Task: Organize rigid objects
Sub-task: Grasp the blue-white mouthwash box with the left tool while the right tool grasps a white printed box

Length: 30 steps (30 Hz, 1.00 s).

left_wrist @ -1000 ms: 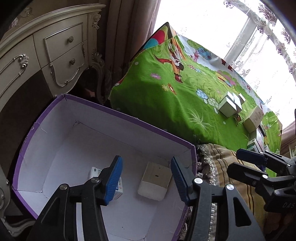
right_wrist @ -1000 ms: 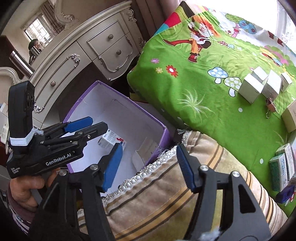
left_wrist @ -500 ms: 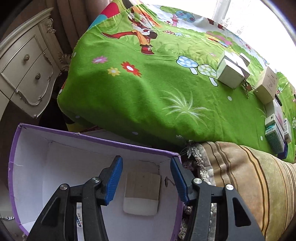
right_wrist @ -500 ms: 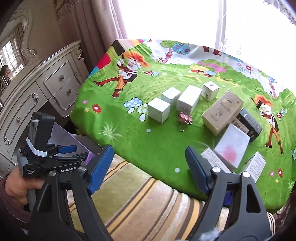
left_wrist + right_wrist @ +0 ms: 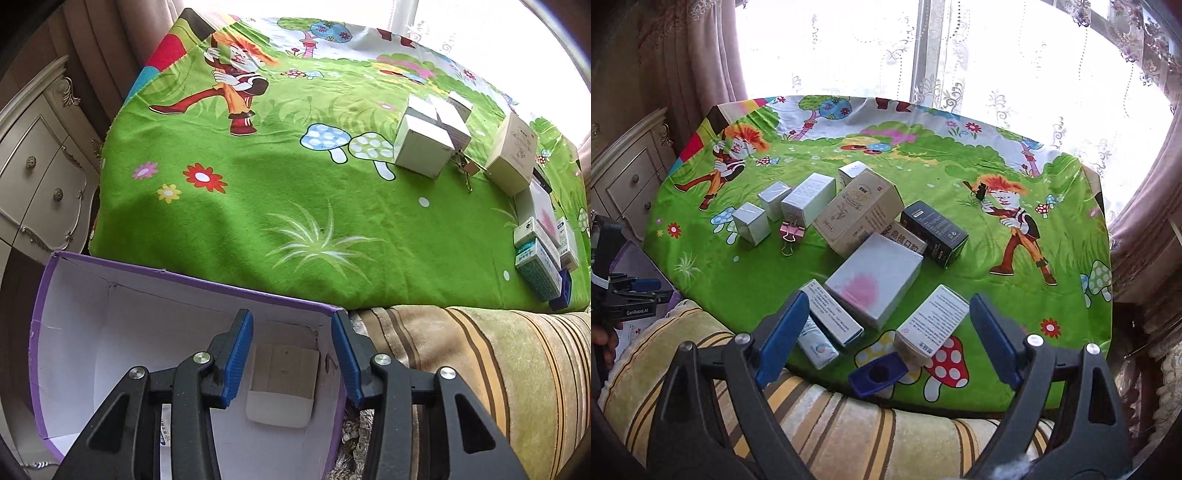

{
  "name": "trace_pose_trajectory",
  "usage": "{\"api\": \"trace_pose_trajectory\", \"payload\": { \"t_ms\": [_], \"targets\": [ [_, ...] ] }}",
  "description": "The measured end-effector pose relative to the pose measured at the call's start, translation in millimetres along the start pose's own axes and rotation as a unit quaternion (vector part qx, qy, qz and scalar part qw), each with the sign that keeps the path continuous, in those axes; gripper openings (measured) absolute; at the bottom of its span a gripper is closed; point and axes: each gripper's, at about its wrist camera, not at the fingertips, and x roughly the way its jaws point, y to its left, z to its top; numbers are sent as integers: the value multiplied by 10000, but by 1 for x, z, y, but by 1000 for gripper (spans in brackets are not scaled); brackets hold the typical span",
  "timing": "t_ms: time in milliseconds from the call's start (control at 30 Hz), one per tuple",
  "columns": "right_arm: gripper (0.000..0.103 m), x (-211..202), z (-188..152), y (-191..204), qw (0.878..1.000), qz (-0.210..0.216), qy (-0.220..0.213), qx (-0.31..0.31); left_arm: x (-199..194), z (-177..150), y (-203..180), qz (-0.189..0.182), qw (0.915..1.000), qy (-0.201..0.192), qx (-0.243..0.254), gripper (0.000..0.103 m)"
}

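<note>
A purple bin (image 5: 74, 332) with white walls sits low beside the table, with a tan-and-white box (image 5: 282, 384) lying inside. My left gripper (image 5: 293, 354) hovers over that box with its jaws closing and nothing pressed between the pads. It also shows at the left edge of the right wrist view, where the left gripper (image 5: 639, 291) is held by a hand. My right gripper (image 5: 890, 299) faces the table with its jaws opening and nothing between them. Before it lie a white box with a pink blot (image 5: 875, 277), a text-printed box (image 5: 934, 321) and a blue cap-like piece (image 5: 877, 374).
The green cartoon cloth (image 5: 960, 177) also carries a tan box (image 5: 857, 210), a black box (image 5: 934, 232), small white boxes (image 5: 751, 223) and a pink binder clip (image 5: 792, 232). A striped cushion (image 5: 849, 424) lies between me and the table. A cream dresser (image 5: 33, 177) stands left.
The right gripper swung away from the bin to face the boxes on the table, and its jaws widened. The left view shifted toward the table edge, and its jaws narrowed.
</note>
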Motion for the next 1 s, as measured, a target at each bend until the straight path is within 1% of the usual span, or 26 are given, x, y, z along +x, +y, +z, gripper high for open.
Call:
{"api": "trace_pose_trajectory", "payload": {
  "t_ms": [100,133,233,300,367,433,500,600,667,733,1000],
  "targets": [
    [90,4,-11,-23,9996,-4,160,226,-15,-3,-1,-137,9997,-190,-101,58],
    [90,6,-14,-30,9992,18,218,348,-20,-2,-4,-163,9995,-242,-104,60],
    [90,9,-20,-48,9969,111,337,705,-34,4,-20,-362,9986,-379,-30,60],
    [90,10,-23,-56,9961,103,420,763,-40,10,-34,-518,9975,-479,38,60],
    [90,15,-25,-60,9960,72,547,699,-47,15,-51,-685,9959,-583,140,62],
    [90,21,-29,-66,9950,-28,692,718,-52,20,-70,-914,9930,-678,318,69],
    [90,26,-32,-72,9930,16,821,847,-55,22,-92,-1118,9894,-705,594,73],
    [90,32,-36,-77,9911,72,916,964,-53,22,-126,-1351,9827,-652,1087,74],
    [90,34,-37,-78,9902,112,970,999,-50,22,-145,-1461,9783,-578,1352,75],
    [90,36,-38,-79,9895,151,1000,1030,-49,21,-162,-1538,9741,-492,1585,78],
    [90,47,-41,-85,9854,345,1105,1249,-31,20,-214,-1606,9597,-95,2303,83]
  ]
}}
